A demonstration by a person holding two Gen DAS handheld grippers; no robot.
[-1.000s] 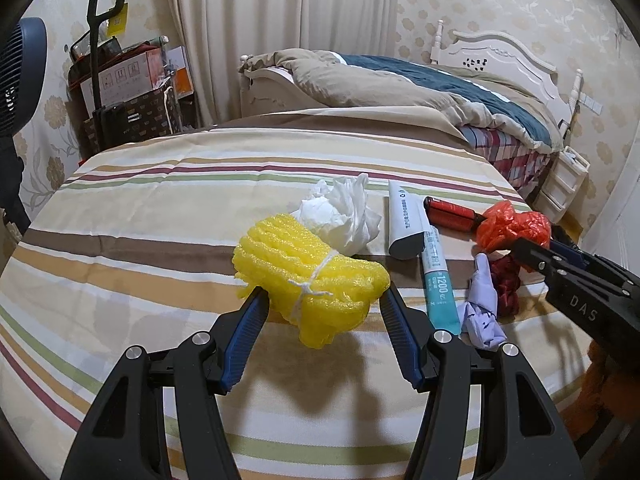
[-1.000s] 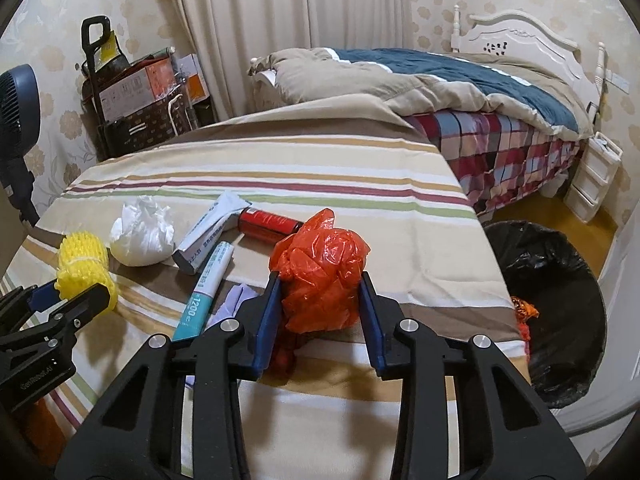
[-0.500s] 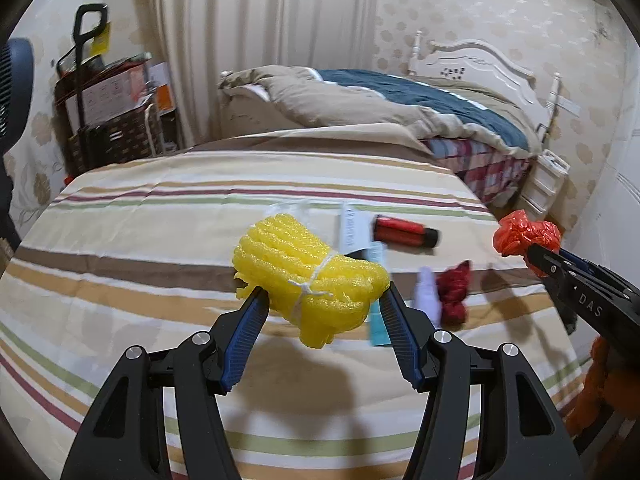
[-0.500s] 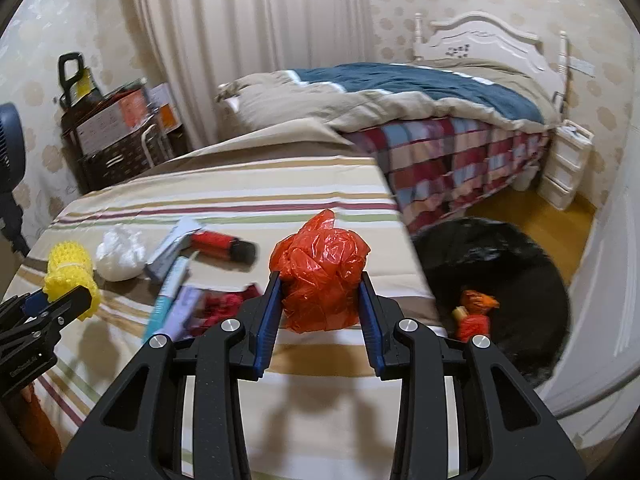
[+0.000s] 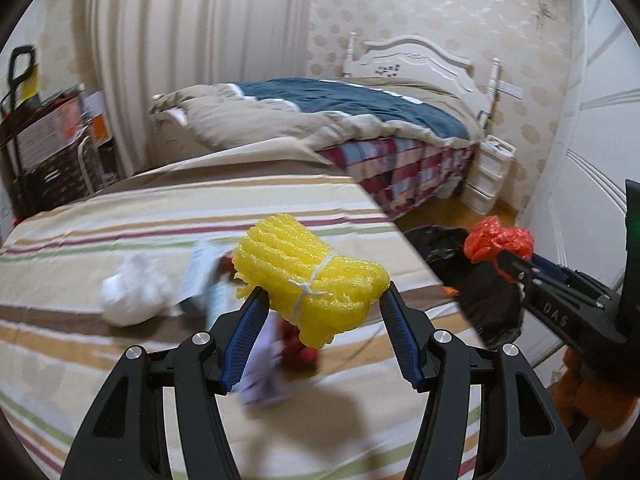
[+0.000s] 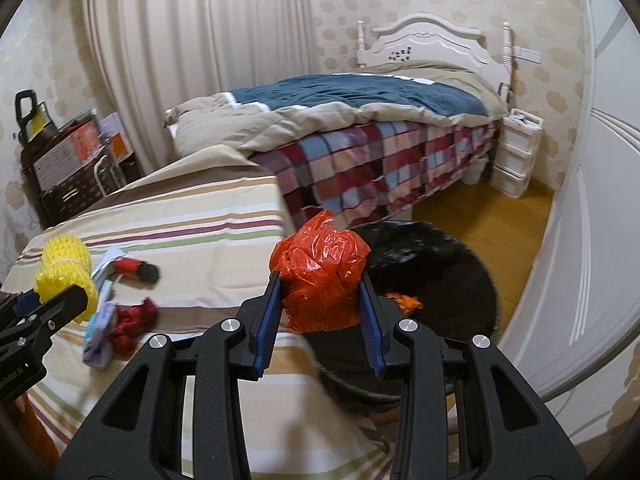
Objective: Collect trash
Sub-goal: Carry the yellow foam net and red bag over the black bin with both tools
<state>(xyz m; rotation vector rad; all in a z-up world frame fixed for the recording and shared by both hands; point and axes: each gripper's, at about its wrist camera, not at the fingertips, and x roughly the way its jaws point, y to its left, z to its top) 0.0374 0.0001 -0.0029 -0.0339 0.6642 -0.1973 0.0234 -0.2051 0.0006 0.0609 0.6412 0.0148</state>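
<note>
The left gripper [image 5: 322, 308] is held up above the striped bedspread [image 5: 120, 224], its blue-padded jaws clamped on a bundle of yellow ribbed foam netting [image 5: 310, 280] tied across the middle with thin white string. The right gripper [image 6: 320, 304] is off to its right, out past the mattress edge, jaws pressed in on a crumpled wad of shiny orange-red plastic film [image 6: 320, 278]. That wad hangs in front of the round bin lined with a glossy black bag [image 6: 452, 264], which stands on the wooden floor [image 6: 496, 220] at the corner of the mattress; a scrap of orange [image 6: 404, 301] lies inside it.

More trash lies on the bedspread: a soft white ball of crumpled tissue [image 5: 134, 298], a red cylinder with a dark cap [image 6: 134, 267] just beside a pale flat tube [image 6: 105, 266], a dark red crumpled scrap [image 6: 130, 322] and a lilac wrapper [image 6: 100, 332] touching it. They are blurred in the left wrist view, so finer detail is hard to make out.

The bedspread is smooth cloth in cream, tan, brown, maroon and green stripes. Beyond it stands a second bed with a carved white headboard [image 6: 434, 46], a rumpled beige and dark blue duvet [image 6: 352, 104] and a checked blanket [image 6: 380, 168] hanging down its side. Pleated pale curtains [image 6: 200, 48] cover the far wall, and a small white drawer unit [image 6: 516, 152] stands by the headboard.
</note>
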